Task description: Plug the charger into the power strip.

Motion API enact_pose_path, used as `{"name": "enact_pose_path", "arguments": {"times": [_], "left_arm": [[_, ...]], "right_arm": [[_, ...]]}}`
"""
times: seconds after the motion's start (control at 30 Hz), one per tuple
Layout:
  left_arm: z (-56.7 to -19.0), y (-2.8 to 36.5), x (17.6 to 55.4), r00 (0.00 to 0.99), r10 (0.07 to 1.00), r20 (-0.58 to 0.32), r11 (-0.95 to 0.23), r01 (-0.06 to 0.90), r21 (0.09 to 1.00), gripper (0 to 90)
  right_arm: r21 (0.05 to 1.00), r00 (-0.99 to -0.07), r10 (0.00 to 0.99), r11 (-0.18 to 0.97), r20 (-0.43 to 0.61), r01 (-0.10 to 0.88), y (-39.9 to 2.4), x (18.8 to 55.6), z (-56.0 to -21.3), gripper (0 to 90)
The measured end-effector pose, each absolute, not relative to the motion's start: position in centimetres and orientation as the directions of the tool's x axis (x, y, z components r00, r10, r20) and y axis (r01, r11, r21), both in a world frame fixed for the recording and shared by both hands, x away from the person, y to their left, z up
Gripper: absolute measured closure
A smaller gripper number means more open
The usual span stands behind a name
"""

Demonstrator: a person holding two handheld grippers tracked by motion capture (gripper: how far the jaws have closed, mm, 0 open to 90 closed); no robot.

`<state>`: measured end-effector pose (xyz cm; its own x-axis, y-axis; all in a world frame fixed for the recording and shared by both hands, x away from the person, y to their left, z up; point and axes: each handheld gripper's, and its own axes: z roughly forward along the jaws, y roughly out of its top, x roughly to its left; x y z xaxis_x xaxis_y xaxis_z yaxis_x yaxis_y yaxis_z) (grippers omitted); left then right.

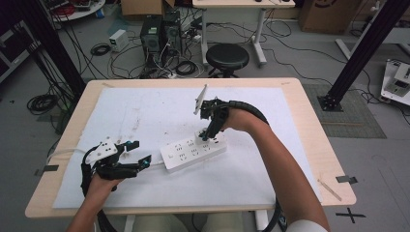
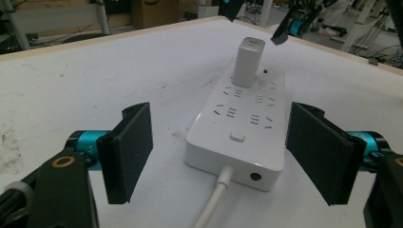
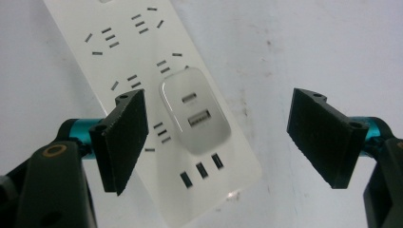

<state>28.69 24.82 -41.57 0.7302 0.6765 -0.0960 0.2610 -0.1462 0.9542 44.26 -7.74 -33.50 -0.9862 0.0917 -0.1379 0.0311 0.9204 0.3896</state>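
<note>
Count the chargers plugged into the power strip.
1. A white charger stands upright in the power strip, at the end away from the cord, below the open right gripper. The other outlets look empty.

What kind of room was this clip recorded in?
Probably a lab or workshop: desktop computer towers with tangled floor cables, black frame struts, and a paper-covered table holding a power strip.

Power strip [image 1: 194, 152]: mid-table, on paper sheet [image 1: 145, 111].
USB charger [image 2: 248, 62]: plugged into strip's far end.
Cord [image 2: 214, 202]: exits near end.
</note>
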Motion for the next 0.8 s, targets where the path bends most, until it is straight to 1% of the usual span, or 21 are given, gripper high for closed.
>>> {"name": "enact_pose_path", "arguments": {"times": [0.1,0.13,0.17,0.2,0.3,0.57,0.8], "left_arm": [[-41.6,24.7,28.7,0.731,0.676,-0.094,-0.15,0.261,0.953,23.8],[-41.6,24.7,28.7,0.731,0.676,-0.094,-0.15,0.261,0.953,23.6],[-41.6,24.7,28.7,0.731,0.676,-0.093,-0.152,0.263,0.953,23.6],[-41.6,24.6,28.7,0.728,0.679,-0.097,-0.147,0.264,0.953,23.6],[-41.5,24.6,28.8,0.725,0.682,-0.095,-0.151,0.266,0.952,23.6],[-41.3,24.4,28.8,0.725,0.682,-0.095,-0.148,0.264,0.953,23.6],[-41.3,24.4,28.8,0.724,0.683,-0.096,-0.145,0.264,0.954,23.6]], "right_arm": [[0.425,-0.976,0.165,0.901,-0.142,0.09,-9.2,43.7,-32.9,22.0],[0.425,-0.976,0.165,0.901,-0.142,0.09,-9.2,43.7,-32.9,22.0],[0.448,-0.965,0.219,0.884,-0.141,0.135,-10.4,43.3,-32.8,22.0],[0.448,-0.965,0.219,0.884,-0.141,0.135,-10.4,43.3,-32.8,22.0],[0.478,-0.95,0.28,0.859,-0.141,0.182,-12.1,42.3,-33.1,22.0],[0.549,-0.921,0.366,0.801,-0.133,0.239,-15.3,39.9,-33.3,21.9],[0.586,-0.9,0.417,0.763,-0.122,0.274,-17.1,38.3,-33.6,21.9]]}}
